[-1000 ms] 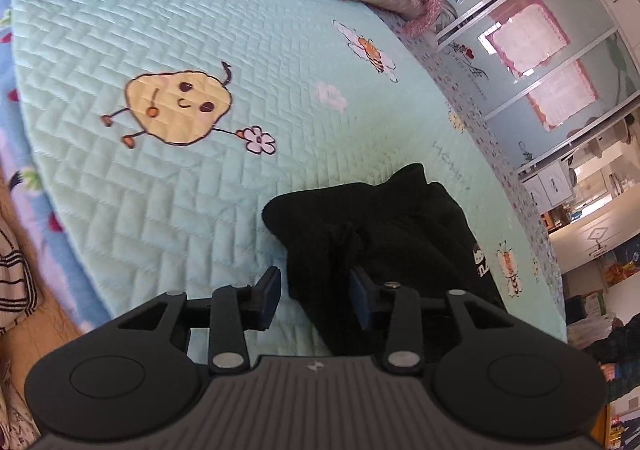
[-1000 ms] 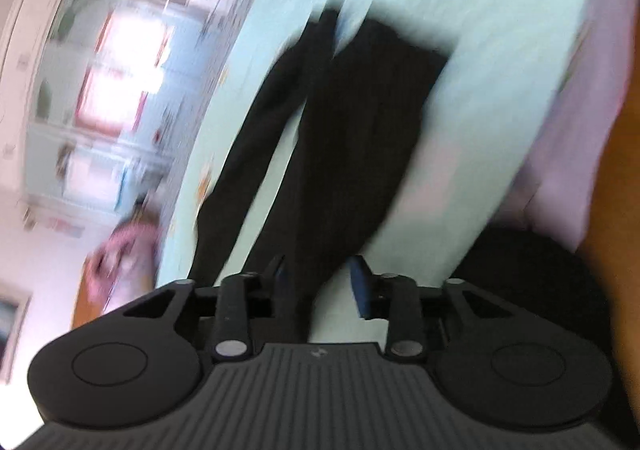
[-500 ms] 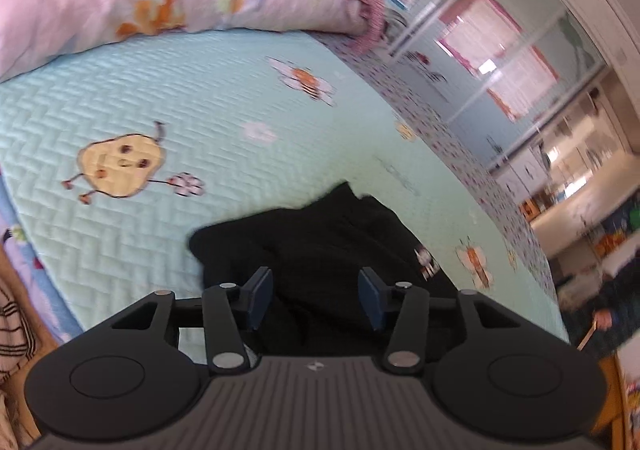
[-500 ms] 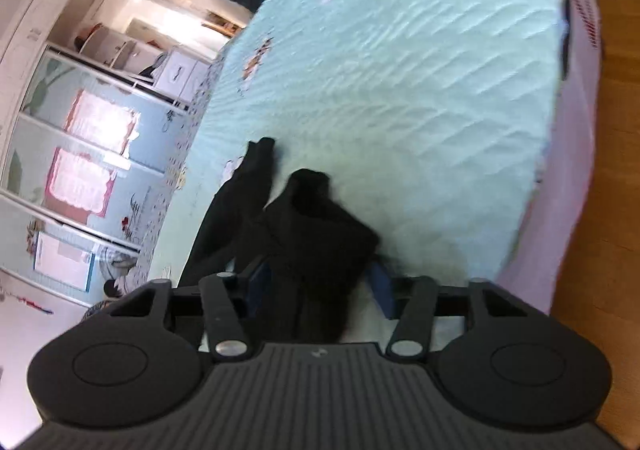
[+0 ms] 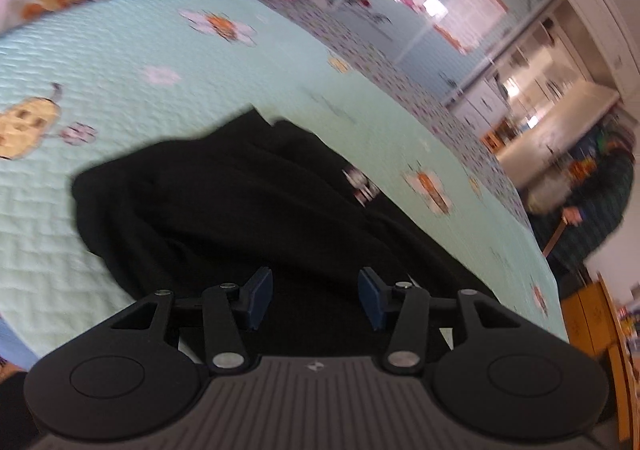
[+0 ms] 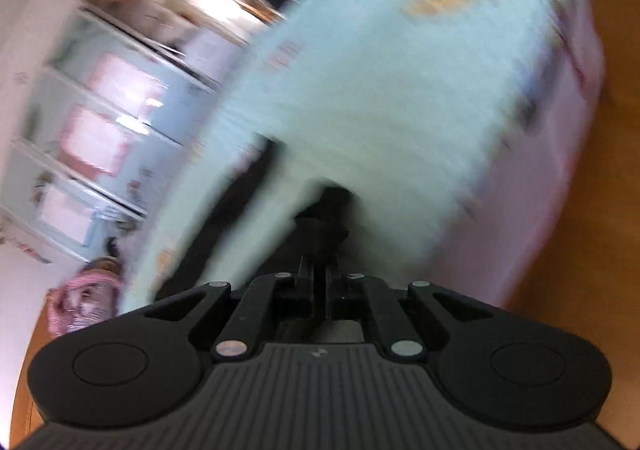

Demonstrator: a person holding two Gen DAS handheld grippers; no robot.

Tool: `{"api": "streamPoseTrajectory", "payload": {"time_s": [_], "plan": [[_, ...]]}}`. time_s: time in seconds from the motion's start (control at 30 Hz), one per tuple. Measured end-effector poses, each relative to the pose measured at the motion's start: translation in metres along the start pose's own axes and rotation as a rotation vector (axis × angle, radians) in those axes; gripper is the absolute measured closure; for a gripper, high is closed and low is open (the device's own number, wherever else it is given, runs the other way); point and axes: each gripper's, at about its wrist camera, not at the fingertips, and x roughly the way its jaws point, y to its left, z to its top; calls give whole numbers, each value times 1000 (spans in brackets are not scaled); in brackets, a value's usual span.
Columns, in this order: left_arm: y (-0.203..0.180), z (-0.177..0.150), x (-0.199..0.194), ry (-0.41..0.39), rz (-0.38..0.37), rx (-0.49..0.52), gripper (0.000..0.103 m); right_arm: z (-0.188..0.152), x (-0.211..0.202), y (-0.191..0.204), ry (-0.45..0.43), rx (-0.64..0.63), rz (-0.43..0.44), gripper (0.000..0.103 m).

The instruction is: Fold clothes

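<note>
**Gripping black trousers on the quilted bed**

Lying bunched on the mint quilted bedspread (image 5: 120, 62), the black trousers (image 5: 224, 210) spread beneath the left claw (image 5: 316, 296), whose blue-padded jaws stand wide apart, empty. Farther right, the right claw (image 6: 319, 270) is pinched tight on a fold of the black trousers (image 6: 324, 218); that view is heavily blurred.

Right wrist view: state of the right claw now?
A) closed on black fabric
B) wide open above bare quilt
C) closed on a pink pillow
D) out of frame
A: in the right wrist view the right claw has its two fingers drawn together, with the black fabric garment bunched between them over the pale green quilted bedspread. The frame is motion-blurred, but no gap between the fingers shows.
</note>
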Motion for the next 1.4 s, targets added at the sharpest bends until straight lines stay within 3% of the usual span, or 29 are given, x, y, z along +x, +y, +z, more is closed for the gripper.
{"api": "streamPoseTrajectory", "payload": {"time_s": [0.13,0.23,0.27,0.3,0.37,0.43,0.5,0.63,0.77,0.8,0.83,0.87,0.9,0.97,1.07,1.2,1.27,1.33,1.4], "plan": [[-20,-9,9,45,-37,61,52,-8,-7,-1,5,-12,-25,96],[-30,-16,16,70,-58,84,52,1,-18,8,-37,-21,-34,79],[-33,-18,18,76,-65,89,52,7,-22,9,-58,-18,-51,66],[-36,-20,19,81,-70,93,52,13,-26,11,-90,-17,-66,58],[-39,-23,23,92,-72,103,51,25,-37,14,-177,-34,-66,56],[-43,-25,26,102,-70,111,51,38,-37,17,-200,-50,-46,52],[-47,-26,30,112,-66,119,51,52,-16,19,-121,-83,-20,45],[-51,-28,33,124,-55,129,49,56,20,16,-4,-90,27,45],[-49,-29,35,133,-28,124,48,53,52,13,89,-96,65,46],[-49,-29,37,137,-24,123,48,49,56,16,89,-121,56,50],[-49,-30,39,142,-21,124,48,47,60,19,85,-140,38,57],[-51,-31,39,146,-21,128,48,46,62,20,83,-151,20,76],[-53,-31,40,149,-24,134,48,47,64,22,80,-157,10,86],[-58,-31,43,155,-31,149,48,50,60,29,55,-179,22,92],[-67,-31,48,163,-38,171,47,62,41,59,-24,-254,104,94],[-84,-31,55,163,-58,199,47,80,5,113,-170,-360,319,98],[-92,-32,59,162,-70,216,47,87,-6,130,-223,-390,371,98],[-98,-35,67,169,-74,233,45,91,1,127,-213,-393,337,98],[-99,-42,79,197,-65,240,45,92,28,101,-150,-360,196,98]]}}
